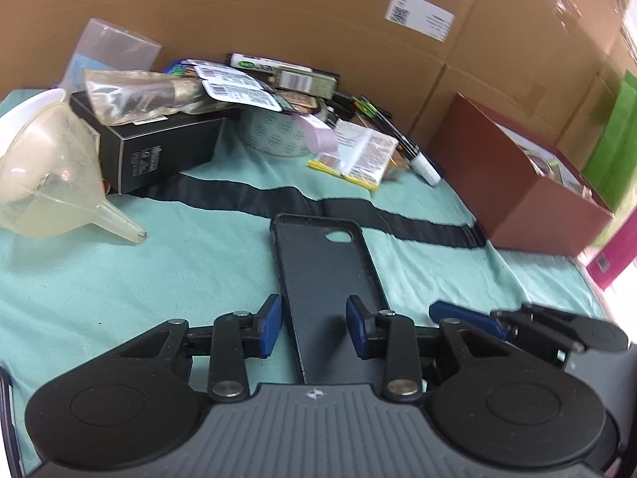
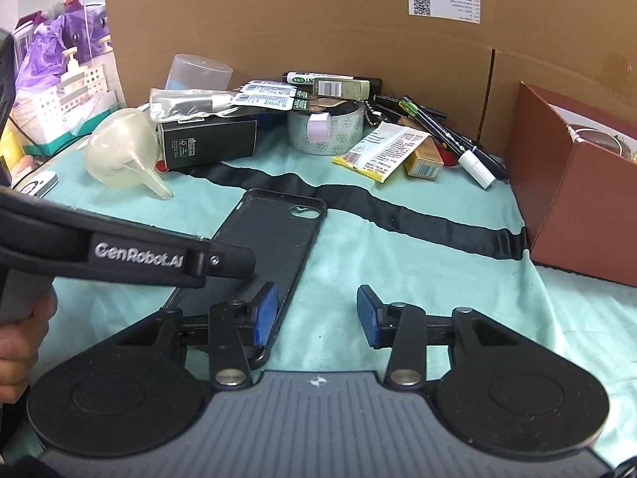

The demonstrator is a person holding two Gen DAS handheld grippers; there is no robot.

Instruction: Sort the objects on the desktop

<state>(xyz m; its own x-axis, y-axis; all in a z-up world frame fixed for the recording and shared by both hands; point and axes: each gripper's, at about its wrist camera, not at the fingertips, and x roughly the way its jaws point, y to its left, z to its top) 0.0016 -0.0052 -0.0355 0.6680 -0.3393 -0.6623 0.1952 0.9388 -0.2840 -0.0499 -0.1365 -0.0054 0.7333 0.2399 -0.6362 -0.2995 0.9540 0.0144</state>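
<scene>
At far left, only the right-wrist view shows a hand (image 2: 18, 342), perhaps gripping.

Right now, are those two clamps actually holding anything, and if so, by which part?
Nothing is held. The left gripper straddles the near end of the black phone case, pads not pressing its sides. The right gripper is open beside the case.

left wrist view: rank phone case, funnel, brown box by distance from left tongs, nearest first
1. Phone case: between the left tongs, dead ahead.
2. Funnel: ahead on the left, lying on its side.
3. Brown box: ahead on the right, at the cloth's edge; roughly level with the funnel, hard to separate.
</scene>
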